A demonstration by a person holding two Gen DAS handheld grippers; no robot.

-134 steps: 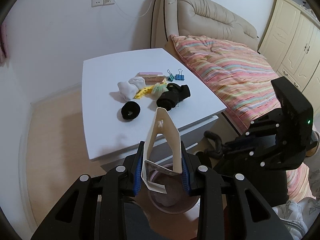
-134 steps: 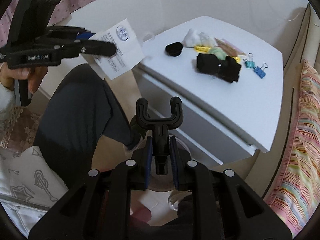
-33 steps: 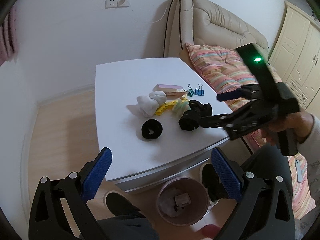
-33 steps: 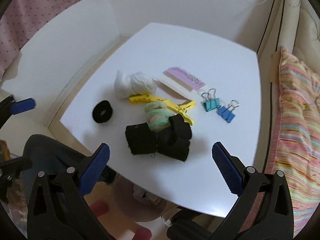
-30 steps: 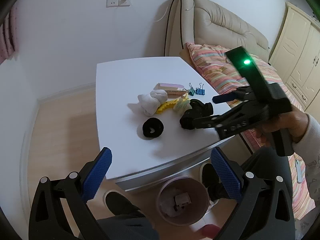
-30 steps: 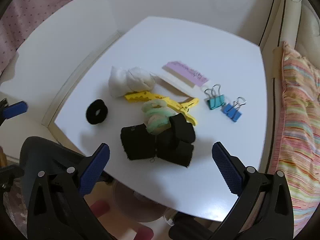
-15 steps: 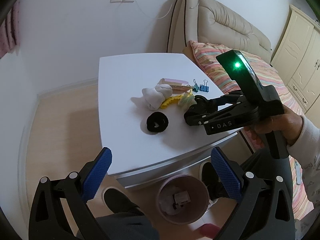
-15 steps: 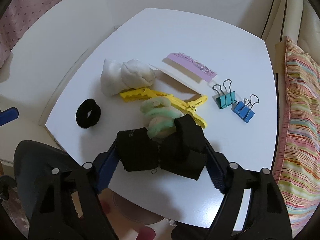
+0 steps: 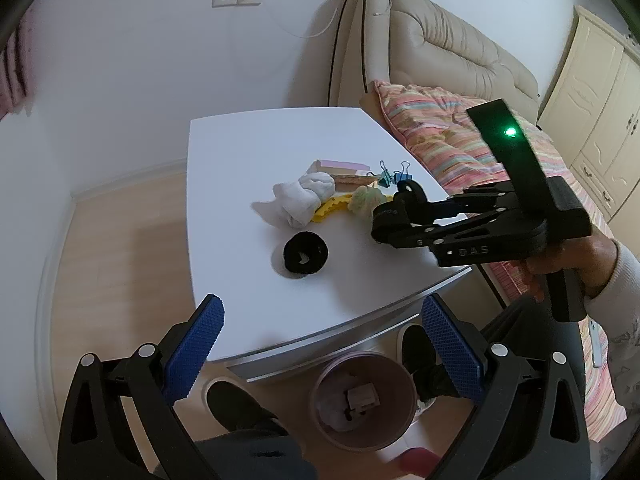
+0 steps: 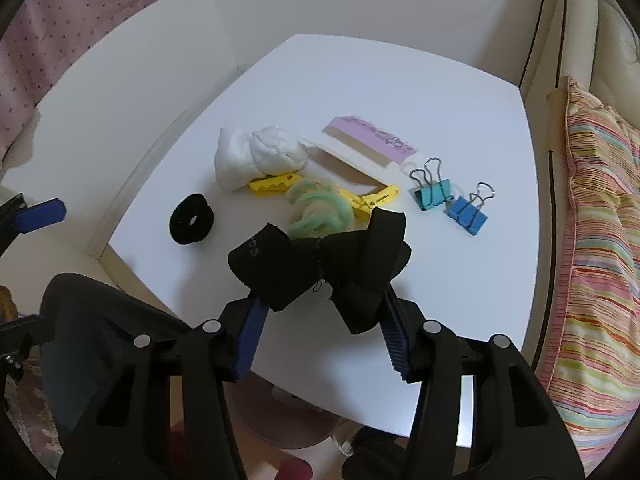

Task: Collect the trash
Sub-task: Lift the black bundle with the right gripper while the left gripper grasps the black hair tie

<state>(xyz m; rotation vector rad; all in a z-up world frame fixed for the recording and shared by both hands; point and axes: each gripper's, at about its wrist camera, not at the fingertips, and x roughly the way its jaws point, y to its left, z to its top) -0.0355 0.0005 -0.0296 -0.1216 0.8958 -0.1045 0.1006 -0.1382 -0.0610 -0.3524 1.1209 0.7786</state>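
- Right gripper [image 10: 320, 320] casing reads "DAS"; jaws clamp the black sock [image 10: 320, 268].
- Pink bin [image 9: 362, 400] below the white table [image 9: 240, 152] holds crumpled paper.
- Left gripper [image 9: 324, 344] jaws spread wide, holding nothing.

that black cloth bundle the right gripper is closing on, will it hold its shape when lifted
Probably not. The black cloth bundle looks soft and creased, already bulging between the right gripper pads, so loose folds will likely droop. It seems light. The green fuzzy scrunchie touching it might drag along.
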